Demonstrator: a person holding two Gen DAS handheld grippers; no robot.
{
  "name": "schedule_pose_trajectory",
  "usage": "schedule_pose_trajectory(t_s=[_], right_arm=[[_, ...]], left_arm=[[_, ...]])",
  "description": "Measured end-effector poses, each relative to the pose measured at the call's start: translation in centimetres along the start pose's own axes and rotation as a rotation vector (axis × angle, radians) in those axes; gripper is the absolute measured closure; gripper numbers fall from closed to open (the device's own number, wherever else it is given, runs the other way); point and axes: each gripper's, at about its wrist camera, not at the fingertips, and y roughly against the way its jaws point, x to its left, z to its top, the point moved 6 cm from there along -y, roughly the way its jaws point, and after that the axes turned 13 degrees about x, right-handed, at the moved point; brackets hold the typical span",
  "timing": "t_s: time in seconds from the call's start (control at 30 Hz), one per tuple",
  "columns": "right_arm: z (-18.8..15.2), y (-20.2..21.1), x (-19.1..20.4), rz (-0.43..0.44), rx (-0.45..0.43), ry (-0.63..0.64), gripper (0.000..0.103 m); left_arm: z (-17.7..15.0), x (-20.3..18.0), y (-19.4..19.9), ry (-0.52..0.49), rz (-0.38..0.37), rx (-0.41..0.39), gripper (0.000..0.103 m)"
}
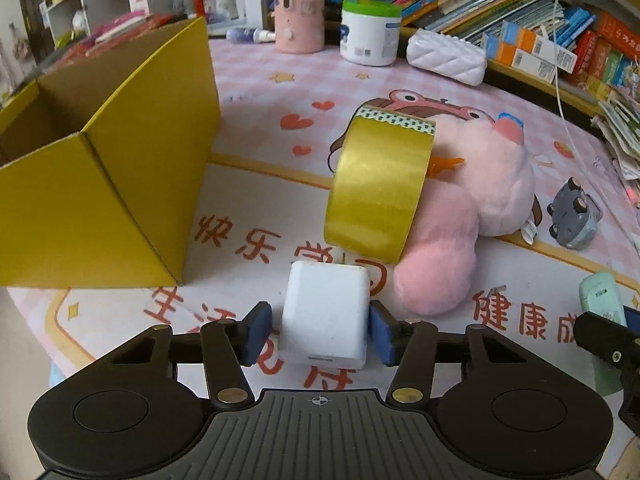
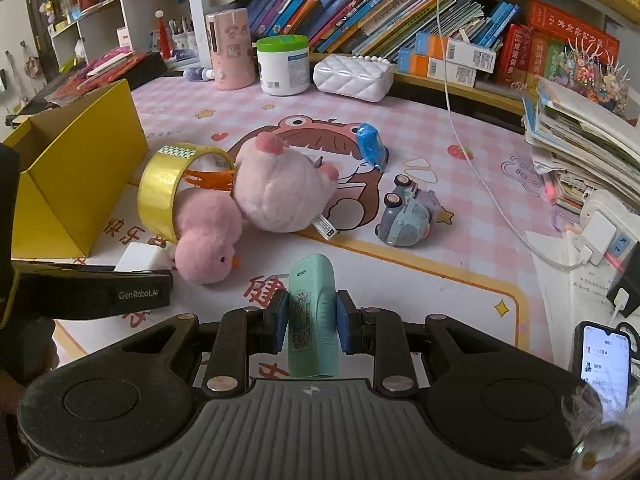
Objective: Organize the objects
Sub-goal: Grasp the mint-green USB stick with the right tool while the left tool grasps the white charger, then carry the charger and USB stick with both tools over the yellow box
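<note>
In the left wrist view, my left gripper (image 1: 320, 330) is open around a white charger block (image 1: 326, 316) on the mat; the right pad touches it and the left pad stands just clear. A yellow tape roll (image 1: 378, 188) leans on a pink plush toy (image 1: 480, 184) just beyond. An open yellow cardboard box (image 1: 120, 160) stands to the left. In the right wrist view, my right gripper (image 2: 312, 322) is shut on a mint-green case (image 2: 312, 316). The tape roll (image 2: 160, 188), plush (image 2: 280, 184), box (image 2: 76, 168) and charger block (image 2: 138, 258) show there too.
A grey toy car (image 2: 404, 216) and a blue toy (image 2: 370, 144) lie on the pink mat (image 2: 460, 208). A pink cup (image 2: 230, 48), white tub (image 2: 284, 64) and white quilted pouch (image 2: 352, 74) stand at the back before bookshelves. A power strip (image 2: 600, 236) and phone (image 2: 606, 364) sit right.
</note>
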Motion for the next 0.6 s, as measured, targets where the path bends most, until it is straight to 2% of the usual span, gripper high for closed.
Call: schedule_pose_trajectory(t_s=[0.03, 0.07, 0.17, 0.37, 0.6], right_arm=[[0.0, -0.1, 0.0, -0.002, 0.003, -0.001, 0.080], [-0.1, -0.1, 0.0, -0.004, 0.005, -0.002, 0.080], [-0.2, -0.1, 0.2, -0.011, 0.010, -0.007, 0.080], [-0.6, -0.1, 1.7, -0.034, 0.026, -0.019, 0.080], [-1.1, 0.2, 5.9, -0.023, 0.041, -0.005, 0.080]], left_arm=[[0.0, 0.0, 0.0, 0.000, -0.004, -0.003, 0.060], [0.1, 0.0, 0.1, 0.000, -0.009, -0.007, 0.062], [0.0, 0.6, 0.5, 0.025, -0.038, 0.000, 0.062], [-0.6, 1.9, 2.8, 0.020, -0.060, -0.057, 0.062], [-1.9, 4.7, 5.5, -0.004, -0.080, -0.104, 0.062]])
